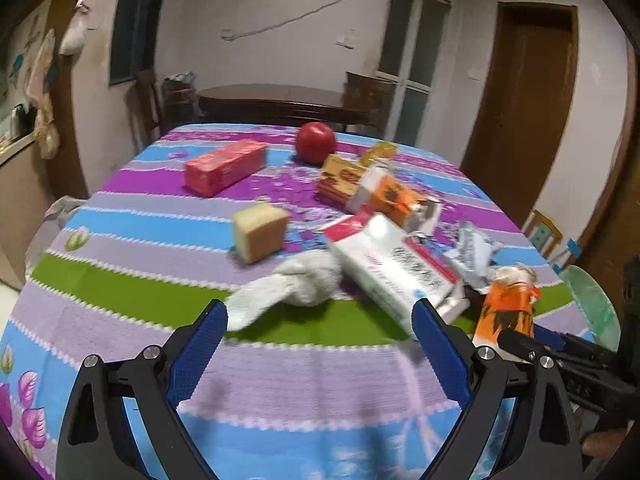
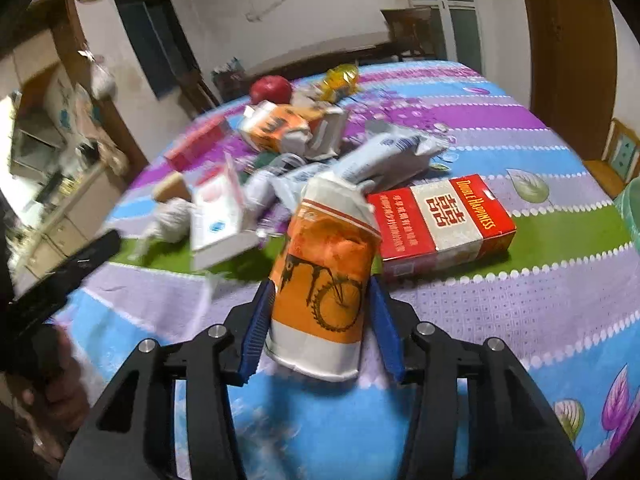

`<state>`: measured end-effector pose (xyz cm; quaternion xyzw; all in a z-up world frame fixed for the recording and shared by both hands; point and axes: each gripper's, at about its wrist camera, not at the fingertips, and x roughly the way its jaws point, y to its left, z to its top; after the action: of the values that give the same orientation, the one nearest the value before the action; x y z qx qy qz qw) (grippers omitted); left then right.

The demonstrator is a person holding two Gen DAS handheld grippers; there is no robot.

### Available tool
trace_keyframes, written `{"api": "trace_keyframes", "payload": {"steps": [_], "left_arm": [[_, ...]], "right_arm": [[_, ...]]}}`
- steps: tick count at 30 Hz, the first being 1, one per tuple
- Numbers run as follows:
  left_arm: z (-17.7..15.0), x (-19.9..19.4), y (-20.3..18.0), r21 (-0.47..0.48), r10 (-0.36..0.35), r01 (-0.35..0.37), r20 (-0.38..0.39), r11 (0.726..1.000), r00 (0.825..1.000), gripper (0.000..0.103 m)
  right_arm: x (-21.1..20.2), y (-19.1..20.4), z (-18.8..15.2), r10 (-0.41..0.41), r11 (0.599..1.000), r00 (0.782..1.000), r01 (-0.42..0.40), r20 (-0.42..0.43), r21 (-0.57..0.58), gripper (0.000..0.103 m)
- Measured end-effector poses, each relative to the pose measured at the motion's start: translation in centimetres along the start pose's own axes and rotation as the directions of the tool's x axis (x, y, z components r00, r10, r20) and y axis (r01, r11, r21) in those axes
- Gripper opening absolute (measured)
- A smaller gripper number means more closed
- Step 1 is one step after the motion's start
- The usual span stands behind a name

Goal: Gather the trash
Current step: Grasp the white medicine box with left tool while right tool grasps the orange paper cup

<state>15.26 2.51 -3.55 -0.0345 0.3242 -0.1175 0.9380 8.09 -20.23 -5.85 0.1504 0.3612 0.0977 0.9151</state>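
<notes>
The right tongs are clamped on an orange-and-white crumpled packet printed with a bicycle, which stands upright between the two blue pads at the centre of the right wrist view, raised above the desk with its striped, flowered cloth. In the left wrist view the same packet appears at the lower right, gripped by the black frame of the right tongs reaching in from the right edge.

The left tongs are spread wide apart with nothing between the pads, low in the left wrist view, above the green and lilac stripes. Just beyond them lies a white crumpled tissue, touching a white-and-red box to its right. Right of that box sits a crumpled silvery wrapper.

Farther back, toward the middle of the frame, there is a tan block, a pink-red carton at the upper left of the cloth, a red apple at the far edge, and an orange-and-white carton lying beside a yellow-orange box.

In the right wrist view, a red "Double Happiness" carton lies flat on the green stripe, just right of the held packet, with a pale crumpled bag behind it. A green plastic rim shows at the right edge.
</notes>
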Motion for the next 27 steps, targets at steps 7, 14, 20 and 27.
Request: {"api": "trace_keyframes", "payload": {"steps": [7,14,20,27], "left_arm": [[2.1,4.1,-3.5,-0.096,-0.075,0.067,-0.081,0.993,0.994,0.093],[3.4,8.8,-5.1,-0.188,-0.075,0.044,-0.162,0.981,0.984,0.093],[2.5,10.9,-4.9,-0.219,-0.115,0.061,-0.241,0.974,0.964,0.077],[1.0,8.1,-3.5,-0.213,-0.128,0.082,-0.212,0.974,0.969,0.059]], "right_arm": [[-4.8,-0.2,-1.2,-0.010,0.999,0.996,0.014,0.089,-0.039,0.043],[-5.7,-1.1,-2.6,0.011,1.000,0.997,-0.010,0.079,-0.009,0.040],[-6.0,-1.9,-2.8,0.018,1.000,0.996,-0.019,0.087,0.015,0.040],[-5.9,-1.8,-3.0,0.037,0.999,0.995,-0.038,0.090,0.017,0.040]]}}
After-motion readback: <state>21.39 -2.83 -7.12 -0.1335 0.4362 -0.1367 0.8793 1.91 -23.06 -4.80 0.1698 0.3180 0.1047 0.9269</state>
